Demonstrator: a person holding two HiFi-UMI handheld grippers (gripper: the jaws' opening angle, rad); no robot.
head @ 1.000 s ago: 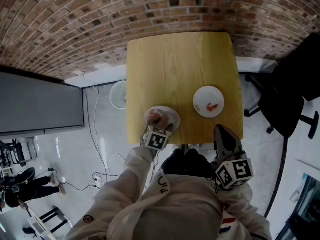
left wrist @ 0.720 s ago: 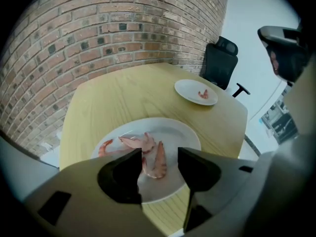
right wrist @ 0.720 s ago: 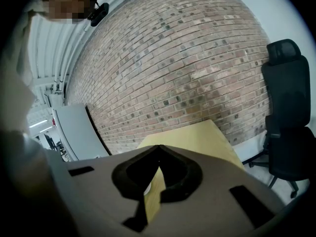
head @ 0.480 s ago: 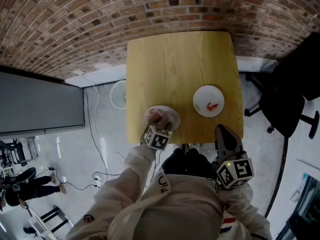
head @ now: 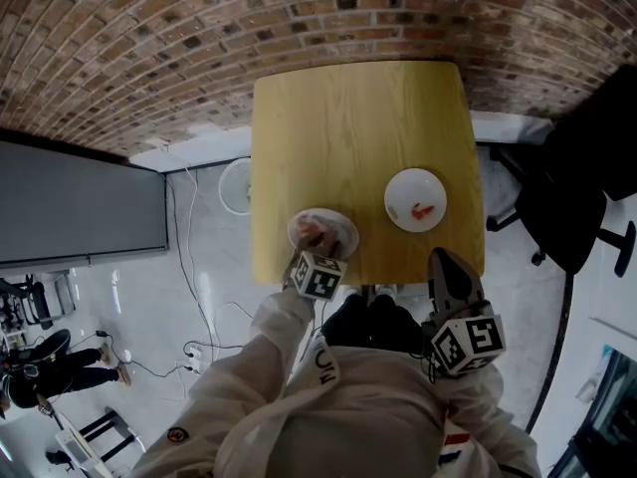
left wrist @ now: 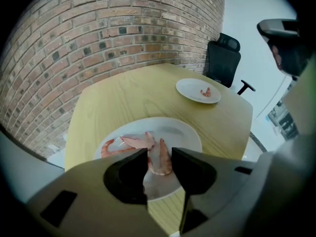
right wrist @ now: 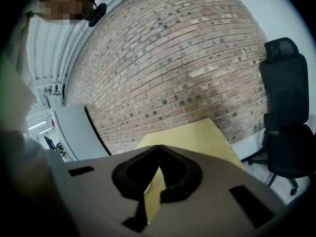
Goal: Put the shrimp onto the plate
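On the wooden table (head: 348, 127) a white plate (head: 343, 229) near the front edge holds several pink shrimp (left wrist: 111, 147). My left gripper (head: 317, 247) points steeply down into this plate (left wrist: 190, 132). Its jaws have just been closing, and one curled shrimp (left wrist: 162, 158) fills the gap of the left gripper (left wrist: 159, 159), touching both jaws. A second white plate (head: 415, 200) farther right carries one shrimp (head: 425, 210). My right gripper (head: 445, 259) hangs off the table's front right corner; in its own view the right gripper (right wrist: 158, 148) is shut with nothing in it.
A black office chair (head: 577, 197) stands right of the table, also seen as the chair (right wrist: 286, 107). A brick wall (head: 149, 48) runs behind. On the floor at left are a round white object (head: 237, 187), a grey cabinet (head: 80, 207) and cables.
The left gripper's marker cube has tipped slightly over the near plate. The right gripper and both plates have stayed where they were.
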